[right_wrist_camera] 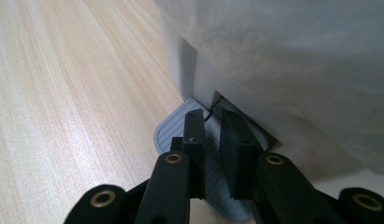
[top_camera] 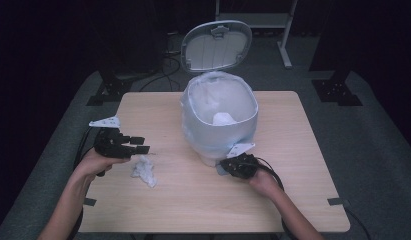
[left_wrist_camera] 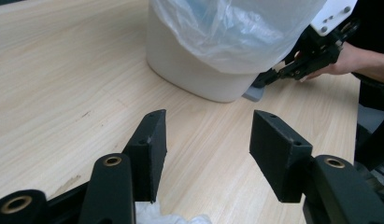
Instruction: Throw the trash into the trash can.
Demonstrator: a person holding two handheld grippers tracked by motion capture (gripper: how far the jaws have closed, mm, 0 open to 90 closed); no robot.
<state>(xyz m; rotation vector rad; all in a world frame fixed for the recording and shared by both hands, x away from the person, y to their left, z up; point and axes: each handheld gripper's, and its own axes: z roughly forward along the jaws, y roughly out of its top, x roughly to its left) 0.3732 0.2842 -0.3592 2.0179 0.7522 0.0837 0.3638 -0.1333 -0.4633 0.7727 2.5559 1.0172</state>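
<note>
While the lid [top_camera: 216, 46] of the pedal bin [top_camera: 219, 131] stands tipped up and back, the job looks about half done, judging it as throwing paper away. The right hand-held gripper [top_camera: 226, 165] sits low at the bin's front foot, its jaws nearly together and pressing down on the grey ribbed pedal [right_wrist_camera: 173, 132]; they rest on top of it rather than clamp it. That would explain the raised lid. A clear liner [left_wrist_camera: 236, 32] is folded over the bin's rim, and one pale wad [top_camera: 223, 119] already lies inside.

On the worktop [top_camera: 203, 200], a crumpled tissue [top_camera: 144, 170] lies just beside and below the left hand-held gripper [top_camera: 141, 145], well apart from the bin. In the left gripper view its jaws stand wide apart with nothing between them, and a scrap of that white tissue shows at the bottom edge, under the jaws.

What seems left: close the left jaws on the tissue, carry it across to the open mouth, drop it in, then ease off the pedal so the lid falls. None of that has started.
</note>
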